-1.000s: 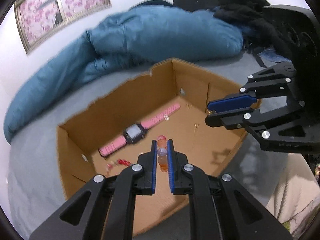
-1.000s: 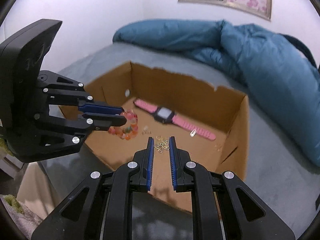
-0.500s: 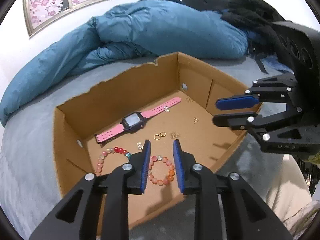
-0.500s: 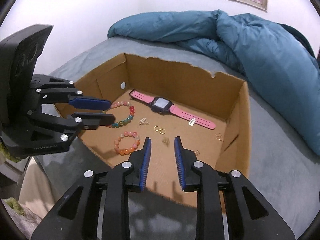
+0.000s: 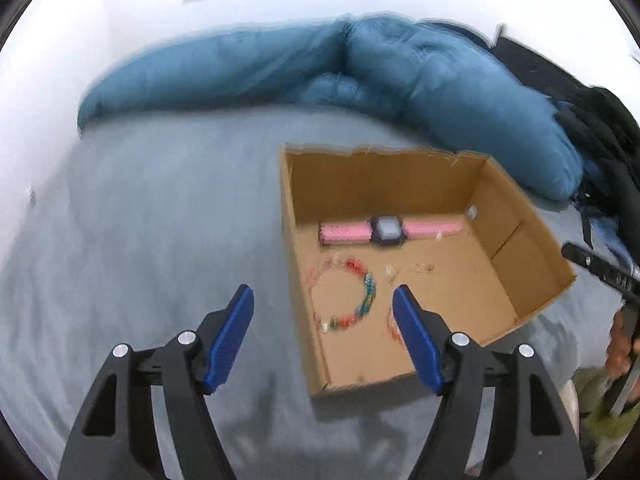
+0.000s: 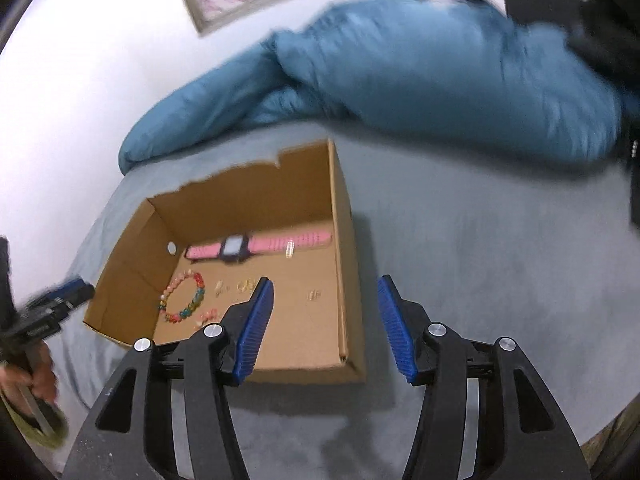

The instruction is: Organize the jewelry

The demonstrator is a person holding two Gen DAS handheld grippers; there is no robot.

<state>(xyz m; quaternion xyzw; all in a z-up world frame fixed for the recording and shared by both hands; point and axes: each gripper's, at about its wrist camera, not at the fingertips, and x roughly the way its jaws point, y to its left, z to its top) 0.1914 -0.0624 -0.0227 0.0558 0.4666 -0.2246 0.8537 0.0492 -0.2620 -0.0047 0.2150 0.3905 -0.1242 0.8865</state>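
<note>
An open cardboard box (image 5: 380, 184) lies on the grey bed. On its floor are a pink watch (image 5: 386, 231), a multicoloured bead bracelet (image 5: 354, 300), an orange bead bracelet (image 5: 394, 326) partly behind my finger, and small gold earrings (image 5: 424, 268). My left gripper (image 5: 324, 320) hovers over the box's near left wall, its jaws opening with nothing gripped. In the right wrist view, the box (image 6: 240, 200) holds the watch (image 6: 240, 248), both bracelets (image 6: 186, 298) and a small charm (image 6: 314, 295). My right gripper (image 6: 326, 320) hovers over the box's right wall, jaws opening and empty.
A rumpled blue duvet (image 5: 400, 80) lies behind the box against the white wall. Dark clothing (image 5: 608, 140) is piled at the right. A hand (image 6: 36, 380) holding the left gripper's handle shows at the left edge. Grey bedsheet (image 5: 160, 220) surrounds the box.
The left gripper let the orange bead bracelet fall into the box; the right let go of a gold butterfly charm. Both drew back, rolled and spread their jaws wide.
</note>
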